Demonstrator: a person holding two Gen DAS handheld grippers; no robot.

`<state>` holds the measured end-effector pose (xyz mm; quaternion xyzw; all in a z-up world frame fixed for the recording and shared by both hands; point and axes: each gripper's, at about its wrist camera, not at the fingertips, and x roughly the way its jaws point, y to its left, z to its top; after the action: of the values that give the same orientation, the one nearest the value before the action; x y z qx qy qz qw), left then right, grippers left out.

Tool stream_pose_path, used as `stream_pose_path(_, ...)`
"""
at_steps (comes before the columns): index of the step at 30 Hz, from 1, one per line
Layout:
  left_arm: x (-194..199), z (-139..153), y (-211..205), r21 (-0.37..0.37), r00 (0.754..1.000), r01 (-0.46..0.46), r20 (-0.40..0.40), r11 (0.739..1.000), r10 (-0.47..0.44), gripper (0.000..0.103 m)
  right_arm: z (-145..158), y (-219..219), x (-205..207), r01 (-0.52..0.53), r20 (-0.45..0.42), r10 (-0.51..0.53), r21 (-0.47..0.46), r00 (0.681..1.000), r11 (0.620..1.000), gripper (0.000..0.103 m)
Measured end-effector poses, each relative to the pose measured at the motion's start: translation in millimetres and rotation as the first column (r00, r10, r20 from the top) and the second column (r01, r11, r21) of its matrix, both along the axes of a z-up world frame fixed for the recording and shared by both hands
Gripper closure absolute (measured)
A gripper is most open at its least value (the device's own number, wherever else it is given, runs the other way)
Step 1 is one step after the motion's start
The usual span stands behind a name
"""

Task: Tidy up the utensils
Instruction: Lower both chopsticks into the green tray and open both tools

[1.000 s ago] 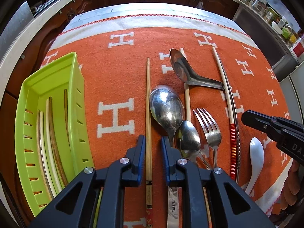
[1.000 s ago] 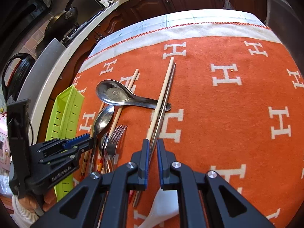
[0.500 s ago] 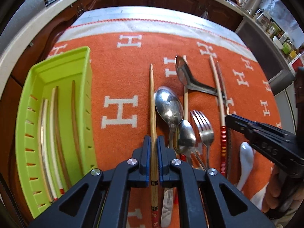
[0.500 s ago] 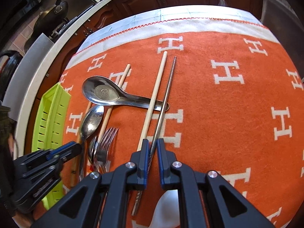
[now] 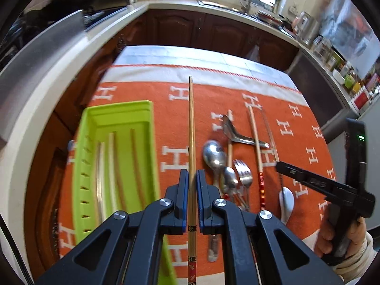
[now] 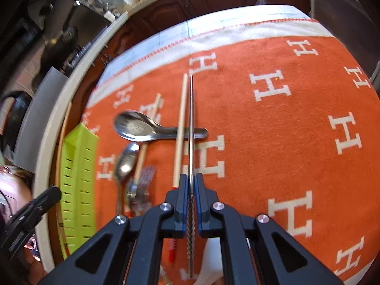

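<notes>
I find the left tongs [image 5: 192, 178] clenched on a bamboo chopstick [image 5: 191, 123], the right tongs [image 6: 192, 182] on a steel chopstick [image 6: 191, 128]; I advise carrying both level over the green tray [image 5: 118, 111] beside the cutlery

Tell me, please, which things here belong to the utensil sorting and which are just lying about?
Part of the job:
- bamboo chopstick in the left gripper
- metal chopstick in the right gripper
- green tray holding chopsticks
- spoons, fork, ladle, white spoon, red-banded chopstick

Just lying about:
- orange cloth
- jars on the counter
</notes>
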<state>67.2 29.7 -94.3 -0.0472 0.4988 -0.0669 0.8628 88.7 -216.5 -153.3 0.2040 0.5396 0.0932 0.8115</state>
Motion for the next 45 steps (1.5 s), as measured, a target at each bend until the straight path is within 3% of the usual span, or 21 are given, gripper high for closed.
stream_pose_path(9, -18, 9, 62, 0.003, 0.991, -0.132, 0.022, 0.991, 0.132, 0.099, 53, 47, -21, -0.171, 0.1, 0.159, 0.118, 0.982, 0.978, 0.098)
stream_pose_path(16, -27, -6, 83, -0.004, 0.988, -0.156, -0.009, 0.988, 0.156, 0.099, 69, 113, -23, -0.324, 0.124, 0.311, 0.101, 0.942, 0.941, 0.098)
stream_pose_path(22, -31, -22, 92, 0.002, 0.985, -0.168, -0.032, 0.986, 0.168, 0.096, 68, 151, -23, -0.39, 0.116, 0.38, 0.074, 0.918, 0.918, 0.097)
stream_pose_path(28, -35, -22, 104, 0.01, 0.981, -0.192, -0.007, 0.981, 0.192, 0.081, 61, 165, -19, -0.394, 0.088, 0.387, 0.072, 0.918, 0.916, 0.097)
stream_pose_path(39, -34, -23, 122, 0.035, 0.972, -0.236, 0.002, 0.971, 0.236, 0.076, 38, 187, -12, -0.381, -0.002, 0.383, 0.095, 0.924, 0.92, 0.097)
stream_pose_path(45, -35, -25, 131, 0.032, 0.964, -0.264, 0.003, 0.964, 0.264, 0.069, 35, 199, -13, -0.413, -0.036, 0.416, 0.071, 0.909, 0.908, 0.094)
